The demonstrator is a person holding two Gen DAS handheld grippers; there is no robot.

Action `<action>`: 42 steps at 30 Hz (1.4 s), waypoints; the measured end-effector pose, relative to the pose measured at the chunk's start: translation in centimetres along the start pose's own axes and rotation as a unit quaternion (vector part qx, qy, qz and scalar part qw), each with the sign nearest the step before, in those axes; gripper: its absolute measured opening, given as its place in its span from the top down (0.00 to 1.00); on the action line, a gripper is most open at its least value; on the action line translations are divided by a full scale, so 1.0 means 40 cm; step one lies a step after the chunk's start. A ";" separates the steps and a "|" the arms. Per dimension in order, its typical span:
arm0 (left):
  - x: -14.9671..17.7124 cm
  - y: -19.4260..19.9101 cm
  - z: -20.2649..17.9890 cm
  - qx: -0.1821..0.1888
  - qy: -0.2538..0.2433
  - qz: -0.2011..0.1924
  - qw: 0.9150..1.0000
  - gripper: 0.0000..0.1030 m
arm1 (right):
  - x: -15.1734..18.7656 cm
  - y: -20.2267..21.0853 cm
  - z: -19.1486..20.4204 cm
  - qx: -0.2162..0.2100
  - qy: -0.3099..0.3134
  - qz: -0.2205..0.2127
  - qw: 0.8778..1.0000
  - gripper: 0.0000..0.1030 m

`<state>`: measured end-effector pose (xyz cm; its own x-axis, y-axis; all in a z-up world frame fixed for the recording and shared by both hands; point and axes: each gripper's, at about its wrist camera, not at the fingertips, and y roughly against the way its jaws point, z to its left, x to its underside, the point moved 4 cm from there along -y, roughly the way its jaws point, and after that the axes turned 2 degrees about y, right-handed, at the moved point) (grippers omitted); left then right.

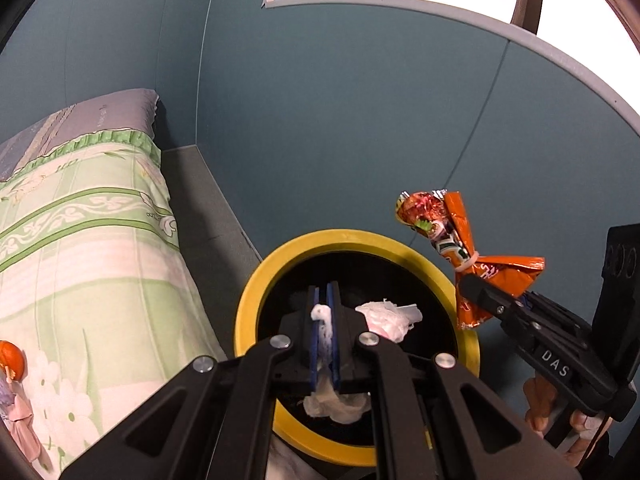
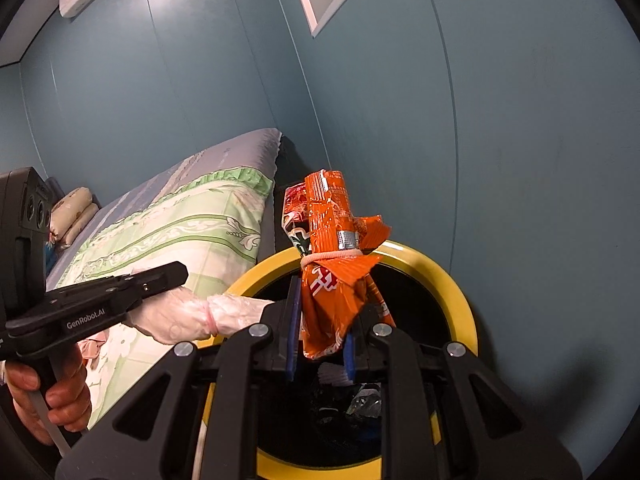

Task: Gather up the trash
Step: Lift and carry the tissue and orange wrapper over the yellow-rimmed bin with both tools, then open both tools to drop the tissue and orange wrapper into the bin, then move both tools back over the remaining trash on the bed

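Observation:
A bin with a yellow rim (image 1: 256, 292) (image 2: 460, 280) and black inside stands beside the bed. My left gripper (image 1: 325, 294) is shut on a crumpled white tissue (image 1: 323, 320) right over the bin's opening; more of the tissue hangs below the pads. In the right wrist view that gripper (image 2: 176, 276) comes in from the left with the white wad (image 2: 200, 312). My right gripper (image 2: 320, 320) is shut on an orange snack wrapper (image 2: 332, 264) tied with a rubber band, above the bin's rim. The left wrist view shows the wrapper (image 1: 472, 256) at the bin's right edge. White trash (image 1: 390, 316) lies inside the bin.
A bed with a green floral cover (image 1: 88, 240) (image 2: 180, 224) runs along the left, close to the bin. Blue-grey wall panels (image 1: 360, 120) stand just behind and right of the bin. A doll with orange hair (image 1: 12, 364) lies on the bed. A person's hand (image 2: 52, 396) grips the left handle.

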<state>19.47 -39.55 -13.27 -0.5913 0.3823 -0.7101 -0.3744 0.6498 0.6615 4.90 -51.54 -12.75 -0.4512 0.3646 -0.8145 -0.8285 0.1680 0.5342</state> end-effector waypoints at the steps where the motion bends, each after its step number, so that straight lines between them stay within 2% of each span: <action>1: 0.002 -0.006 -0.002 0.000 -0.001 0.002 1.000 0.96 | 0.000 -0.001 0.000 0.001 0.000 0.000 1.000 0.84; 6: 0.003 -0.028 0.000 -0.006 0.003 0.008 1.000 0.96 | -0.007 -0.011 -0.013 0.004 -0.006 0.002 1.000 0.83; 8: 0.005 -0.033 0.001 -0.008 0.005 0.010 1.000 0.92 | -0.006 -0.014 -0.017 0.003 -0.008 0.003 1.000 0.82; 10: 0.007 -0.034 0.000 -0.009 0.006 0.009 1.000 0.81 | -0.006 -0.017 -0.019 0.005 -0.011 0.004 1.000 0.73; 11: 0.007 -0.030 0.000 -0.010 0.008 0.006 1.000 0.78 | -0.006 -0.017 -0.022 0.005 -0.013 0.003 1.000 0.65; 13: 0.004 -0.024 0.005 -0.012 0.013 -0.001 1.000 0.62 | -0.006 -0.018 -0.026 0.005 -0.017 0.001 1.000 0.63; 15: 0.000 -0.017 0.011 -0.013 0.016 -0.005 1.000 0.58 | -0.006 -0.017 -0.029 0.006 -0.020 0.001 1.000 0.63; 18: -0.005 -0.001 0.025 -0.016 0.020 -0.012 1.000 0.54 | -0.006 -0.015 -0.033 0.009 -0.024 -0.001 1.000 0.63; 24: -0.020 0.046 0.082 -0.031 0.040 -0.027 0.998 0.53 | -0.014 0.007 -0.025 0.010 -0.021 -0.012 1.000 0.63; 26: -0.024 0.075 0.108 -0.040 0.046 -0.036 0.997 0.53 | -0.019 0.016 -0.009 0.007 -0.016 -0.016 1.000 0.63; 28: -0.030 0.104 0.133 -0.049 0.052 -0.047 0.996 0.46 | -0.029 0.025 0.007 0.004 -0.010 -0.021 1.000 0.61; 30: -0.034 0.140 0.163 -0.060 0.059 -0.058 0.995 0.43 | -0.040 0.033 0.034 -0.003 -0.003 -0.026 1.000 0.56; 34: -0.036 0.218 0.228 -0.086 0.072 -0.078 0.991 0.36 | -0.058 0.043 0.086 -0.016 0.014 -0.033 0.999 0.53; 36: -0.034 0.259 0.264 -0.103 0.077 -0.087 0.988 0.34 | -0.063 0.047 0.116 -0.025 0.023 -0.037 0.999 0.47; 42: -0.016 0.401 0.380 -0.157 0.098 -0.116 0.976 0.25 | -0.079 0.054 0.227 -0.060 0.054 -0.043 0.996 0.40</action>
<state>24.68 -19.39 -5.86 -0.5785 0.0954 -0.8101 -0.6964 0.4594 0.5514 7.54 -44.00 -6.98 -0.4047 0.2509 -0.8793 -0.8963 0.0817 0.4358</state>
